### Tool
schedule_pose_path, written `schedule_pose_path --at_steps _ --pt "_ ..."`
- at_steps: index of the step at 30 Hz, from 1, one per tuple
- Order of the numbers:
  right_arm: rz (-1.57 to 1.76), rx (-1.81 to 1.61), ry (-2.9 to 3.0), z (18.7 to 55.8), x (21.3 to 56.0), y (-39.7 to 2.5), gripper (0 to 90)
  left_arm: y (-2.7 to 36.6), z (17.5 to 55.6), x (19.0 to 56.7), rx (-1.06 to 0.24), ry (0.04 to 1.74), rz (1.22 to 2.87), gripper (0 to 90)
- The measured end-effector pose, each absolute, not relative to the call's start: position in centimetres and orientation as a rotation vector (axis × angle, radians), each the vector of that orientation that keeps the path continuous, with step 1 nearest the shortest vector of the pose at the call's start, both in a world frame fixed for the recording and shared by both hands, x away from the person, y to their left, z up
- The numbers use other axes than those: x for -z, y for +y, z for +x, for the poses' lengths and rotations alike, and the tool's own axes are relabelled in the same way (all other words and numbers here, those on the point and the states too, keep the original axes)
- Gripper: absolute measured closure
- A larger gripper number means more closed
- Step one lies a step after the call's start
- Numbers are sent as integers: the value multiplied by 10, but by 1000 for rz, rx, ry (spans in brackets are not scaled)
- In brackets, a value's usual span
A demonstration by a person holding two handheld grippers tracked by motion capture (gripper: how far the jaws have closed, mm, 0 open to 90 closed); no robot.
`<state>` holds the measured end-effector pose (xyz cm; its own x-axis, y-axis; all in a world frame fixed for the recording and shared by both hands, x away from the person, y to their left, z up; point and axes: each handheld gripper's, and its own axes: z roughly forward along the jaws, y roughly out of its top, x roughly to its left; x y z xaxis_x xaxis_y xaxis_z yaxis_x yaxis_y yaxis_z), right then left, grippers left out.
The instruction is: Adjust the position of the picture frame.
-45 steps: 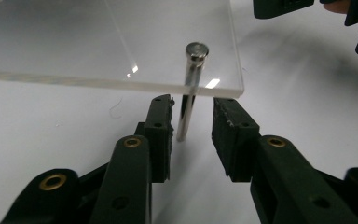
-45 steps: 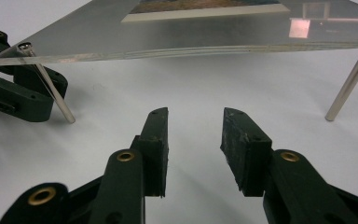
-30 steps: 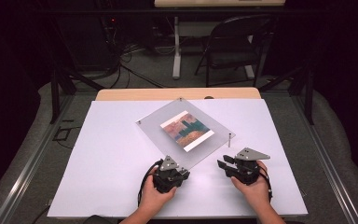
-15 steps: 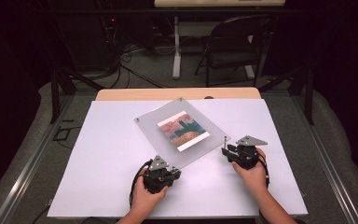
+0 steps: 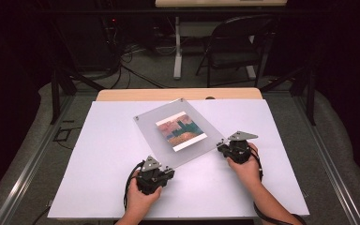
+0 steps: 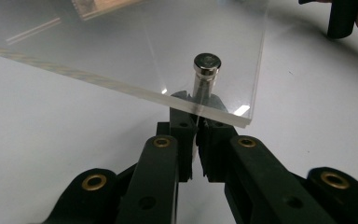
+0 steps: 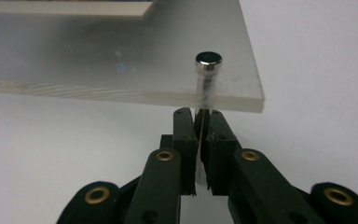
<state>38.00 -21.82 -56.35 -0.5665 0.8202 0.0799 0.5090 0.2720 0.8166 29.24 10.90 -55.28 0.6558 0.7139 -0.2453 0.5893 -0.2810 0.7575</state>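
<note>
A clear acrylic frame (image 5: pixel 150 129) with a reddish and teal picture (image 5: pixel 180 130) inside lies skewed on the white table (image 5: pixel 98 178). My left gripper (image 5: pixel 171 169) is at its near corner. In the left gripper view the jaws (image 6: pixel 196 105) are shut under the plate (image 6: pixel 144 56) on the shaft of a metal corner pin (image 6: pixel 207 63). My right gripper (image 5: pixel 220 146) holds the right-hand corner. In the right gripper view it (image 7: pixel 199 116) is shut on the pin (image 7: pixel 209 60) that passes through the plate (image 7: pixel 98 56).
A wooden strip (image 5: pixel 178 93) edges the table's far side. Behind it stand a dark folding chair (image 5: pixel 236 47) and a table leg (image 5: pixel 178 51), with cables on the floor. The other gripper (image 6: pixel 342 18) shows at the top right of the left gripper view.
Both grippers have moved in to the frame's near corners and shut on the corner pins. The right hand went forward, the left hand slightly left. The frame has turned a little.
</note>
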Motion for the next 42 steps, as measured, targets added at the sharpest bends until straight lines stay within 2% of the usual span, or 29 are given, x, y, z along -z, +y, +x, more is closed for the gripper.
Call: schedule_pose_path --at_steps 10,21,32,42 --pt "1202 -1213 2196 374 558 -214 854 118 296 549 -181 1023 1976 851" --pt "1209 -1309 2202 349 551 -209 852 143 318 535 -234 1085 1938 850" --pt "1169 -1366 2225 345 554 -182 849 173 342 538 -285 1171 1913 848" --pt "1193 -1323 2238 346 558 -178 852 168 348 547 -280 1186 1910 845"
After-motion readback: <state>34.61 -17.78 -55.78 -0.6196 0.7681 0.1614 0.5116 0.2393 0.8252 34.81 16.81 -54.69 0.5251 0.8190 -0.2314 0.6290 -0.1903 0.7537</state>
